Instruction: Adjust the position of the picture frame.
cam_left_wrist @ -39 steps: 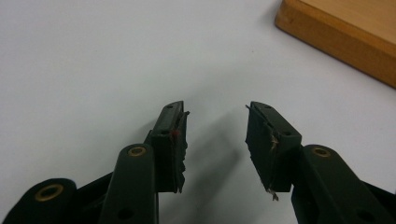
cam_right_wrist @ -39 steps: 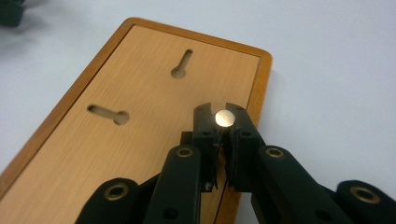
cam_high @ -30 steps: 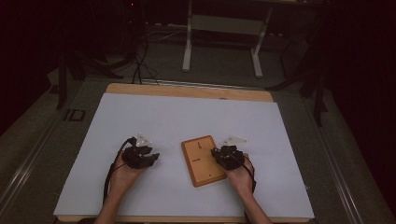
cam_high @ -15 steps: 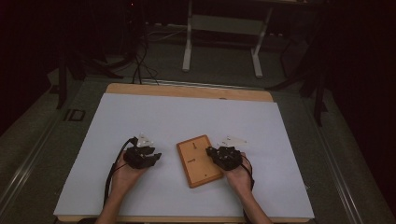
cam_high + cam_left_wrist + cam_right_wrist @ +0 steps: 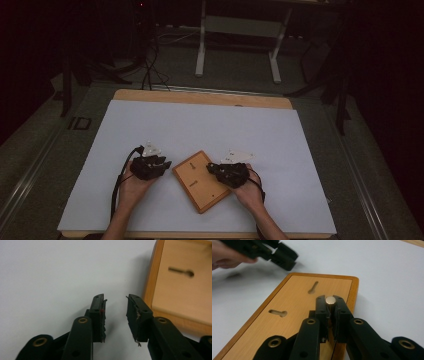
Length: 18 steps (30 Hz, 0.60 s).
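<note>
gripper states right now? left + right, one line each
Left gripper: open, nothing between the jaws, beside the wooden board.
Right gripper: shut on a small round metal peg above the board.

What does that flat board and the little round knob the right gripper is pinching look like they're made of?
The board looks like wood: warm tan grain, a darker smooth rounded rim, possibly veneer or laminate. The knob looks like metal, pale gold and shiny like brass, clamped by the right gripper.

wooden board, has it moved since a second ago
Yes. The wooden board has turned and slid slightly left, away from the table's right edge.
</note>
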Each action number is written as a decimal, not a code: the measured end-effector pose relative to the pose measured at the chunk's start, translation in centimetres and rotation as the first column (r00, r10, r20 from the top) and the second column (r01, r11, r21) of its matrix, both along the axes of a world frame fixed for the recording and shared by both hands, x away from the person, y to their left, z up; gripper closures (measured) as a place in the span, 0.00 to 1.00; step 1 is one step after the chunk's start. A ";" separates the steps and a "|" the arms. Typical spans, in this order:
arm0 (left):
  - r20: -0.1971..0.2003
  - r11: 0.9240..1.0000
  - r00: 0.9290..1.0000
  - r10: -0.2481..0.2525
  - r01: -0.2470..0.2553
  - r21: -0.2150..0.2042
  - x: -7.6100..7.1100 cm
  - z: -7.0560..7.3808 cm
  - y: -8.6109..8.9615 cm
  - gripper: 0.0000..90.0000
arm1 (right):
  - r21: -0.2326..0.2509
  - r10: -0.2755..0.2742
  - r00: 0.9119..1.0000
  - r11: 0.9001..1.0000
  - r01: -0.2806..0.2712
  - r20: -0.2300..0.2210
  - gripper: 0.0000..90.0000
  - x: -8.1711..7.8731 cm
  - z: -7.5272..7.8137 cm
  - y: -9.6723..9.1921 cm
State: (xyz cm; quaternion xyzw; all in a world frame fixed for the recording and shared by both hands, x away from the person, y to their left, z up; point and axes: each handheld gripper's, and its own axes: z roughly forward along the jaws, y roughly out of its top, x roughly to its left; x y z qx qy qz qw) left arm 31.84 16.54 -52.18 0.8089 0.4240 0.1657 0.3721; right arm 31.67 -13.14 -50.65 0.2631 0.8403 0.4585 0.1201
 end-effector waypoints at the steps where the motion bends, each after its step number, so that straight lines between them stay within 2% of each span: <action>1: -0.008 1.000 1.000 -0.012 0.012 0.000 0.0 -0.1 -0.1 0.80 | -0.004 0.022 1.000 1.000 -0.022 0.003 0.94 -0.1 -0.1 0.3; 4: -0.017 0.999 0.999 -0.039 0.039 0.006 0.0 -0.2 -0.3 0.90 | -0.001 0.030 1.000 1.000 -0.030 -0.003 0.94 -0.1 -0.1 0.4; 5: -0.023 0.997 0.997 -0.071 0.071 0.026 0.0 -0.2 -0.6 0.92 | 0.000 0.040 0.999 0.999 -0.040 -0.003 0.94 0.0 0.0 0.5; 6: -0.023 0.997 0.997 -0.071 0.071 0.026 0.0 -0.2 -0.6 0.93 | 0.000 0.040 0.999 0.999 -0.040 -0.003 0.94 0.0 0.0 0.5; 7: -0.035 0.995 0.995 -0.094 0.095 0.034 -0.1 -0.3 -0.9 0.94 | -0.005 0.041 0.999 0.999 -0.041 0.002 0.94 0.0 0.1 0.5; 10: -0.048 0.993 0.993 -0.109 0.112 0.047 0.0 -0.4 -1.2 0.95 | -0.008 0.041 0.999 0.999 -0.041 0.003 0.94 0.2 0.1 0.5; 11: -0.068 0.991 0.991 -0.118 0.122 0.054 0.0 -0.6 -1.3 0.95 | -0.012 0.049 0.999 0.999 -0.049 0.012 0.93 0.4 0.0 0.5; 13: -0.081 0.989 0.988 -0.130 0.135 0.063 0.0 -0.8 -1.5 0.95 | -0.008 0.054 0.998 0.999 -0.054 0.014 0.93 0.5 -0.1 0.4; 18: -0.093 0.988 0.986 -0.141 0.146 0.053 0.0 -0.9 -1.6 0.96 | -0.004 0.061 0.998 0.998 -0.061 0.014 0.93 0.9 -0.1 0.3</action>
